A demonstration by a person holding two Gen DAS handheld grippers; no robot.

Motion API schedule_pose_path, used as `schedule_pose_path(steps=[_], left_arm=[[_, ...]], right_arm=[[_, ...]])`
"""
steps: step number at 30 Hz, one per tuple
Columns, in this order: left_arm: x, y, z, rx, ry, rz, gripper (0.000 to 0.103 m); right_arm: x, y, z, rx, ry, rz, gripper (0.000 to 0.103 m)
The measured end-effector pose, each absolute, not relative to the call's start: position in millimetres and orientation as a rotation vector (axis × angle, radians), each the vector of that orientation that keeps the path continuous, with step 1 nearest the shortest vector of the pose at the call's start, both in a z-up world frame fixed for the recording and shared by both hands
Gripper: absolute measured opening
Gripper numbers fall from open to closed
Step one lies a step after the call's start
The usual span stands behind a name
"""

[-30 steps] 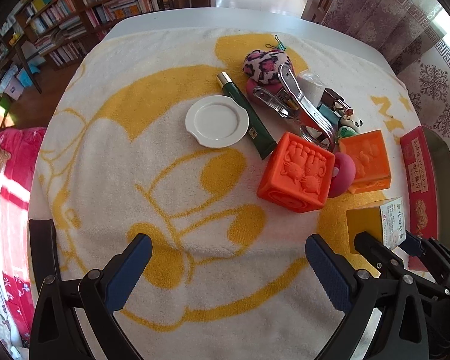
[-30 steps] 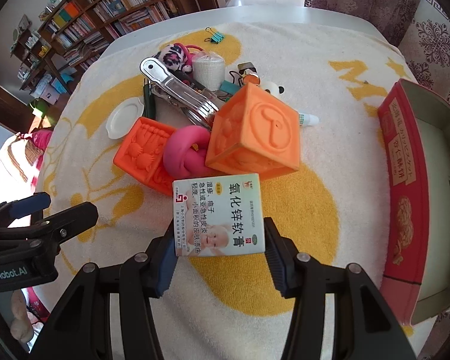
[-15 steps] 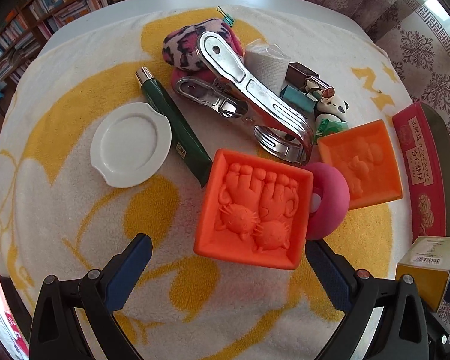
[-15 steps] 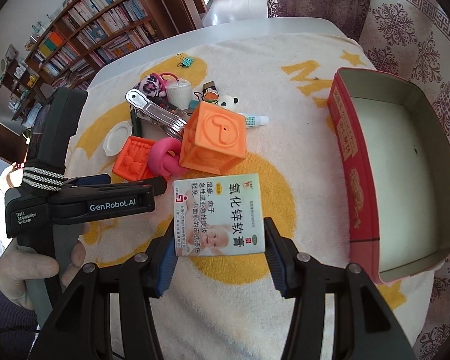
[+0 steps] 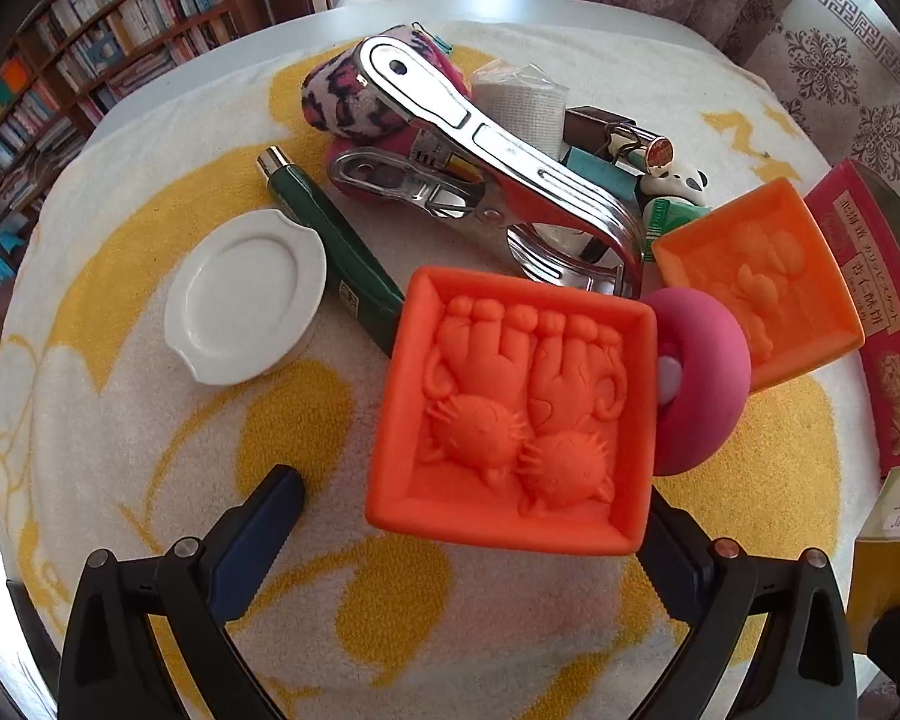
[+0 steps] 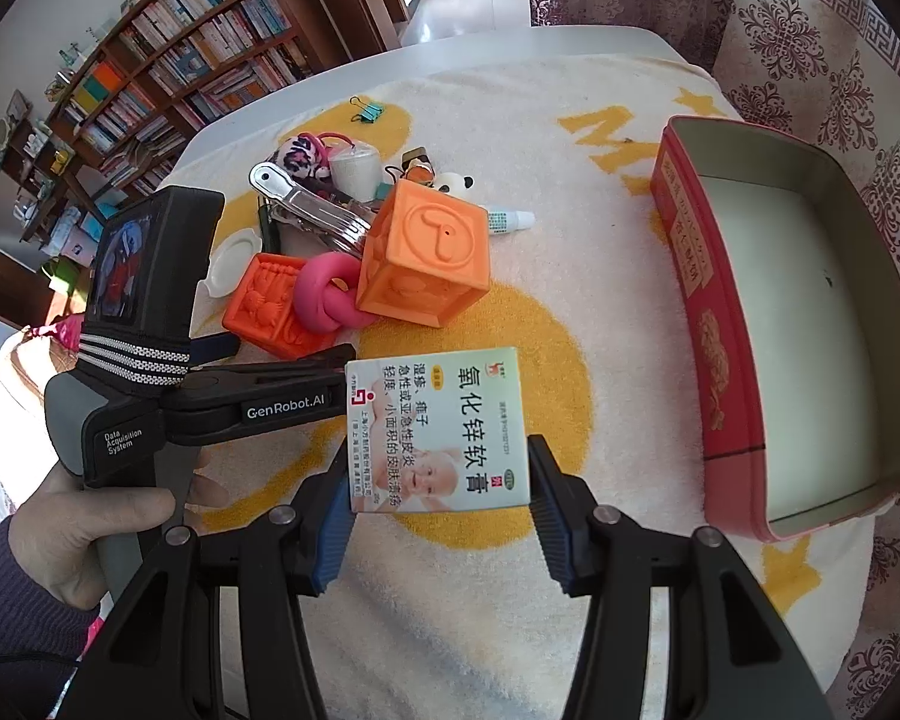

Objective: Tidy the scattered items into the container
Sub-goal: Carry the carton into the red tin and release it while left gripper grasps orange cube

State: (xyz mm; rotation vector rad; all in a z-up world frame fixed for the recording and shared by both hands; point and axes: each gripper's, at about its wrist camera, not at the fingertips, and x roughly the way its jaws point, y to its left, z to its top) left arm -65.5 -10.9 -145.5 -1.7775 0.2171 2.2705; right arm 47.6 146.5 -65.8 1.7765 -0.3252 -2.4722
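Observation:
My right gripper [image 6: 441,513] is shut on a small ointment box [image 6: 438,429] and holds it above the towel, left of the open red tin [image 6: 684,252], which is empty inside. My left gripper [image 5: 468,534] is open, its fingers on either side of the near edge of an orange block with paw prints [image 5: 510,408]; whether they touch it I cannot tell. The left gripper also shows in the right wrist view [image 6: 330,354], beside that block [image 6: 264,312]. A second orange block [image 6: 426,258] and a pink ring [image 6: 327,300] lie against it.
A pile lies behind the blocks: a big metal clip [image 5: 498,162], a green tube [image 5: 336,246], a white dish [image 5: 246,294], a leopard pouch [image 5: 348,102], a bandage roll [image 5: 522,102], a panda figure [image 5: 678,186]. A binder clip [image 6: 366,111] lies farther back.
My left gripper has moved forward to the paw-print block, which now sits between its fingers. My right gripper has lifted and drawn back with the ointment box, bringing the tin into view.

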Motion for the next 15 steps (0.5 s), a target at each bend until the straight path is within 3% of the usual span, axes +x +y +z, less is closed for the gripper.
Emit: schedule_pose_path(steps=[8, 10, 12, 14, 15], left_arm=[[-72, -13, -137, -1.765, 0.202, 2.257, 0.102], [-73, -15, -130, -1.726, 0.175, 2.252, 0.087], [-78, -16, -126, -1.714, 0.163, 2.241, 0.064], [-78, -15, -127, -1.709, 0.176, 2.229, 0.061], [-80, -15, -126, -1.699, 0.193, 2.232, 0.054]], right_arm=[[49, 150, -66, 1.771, -0.337, -2.480, 0.057], [50, 152, -65, 1.772, -0.341, -2.488, 0.057], [50, 154, -65, 1.773, -0.348, -2.495, 0.057], [49, 156, -65, 1.776, -0.354, -2.500, 0.057], [49, 156, -65, 1.777, -0.356, -2.501, 0.057]])
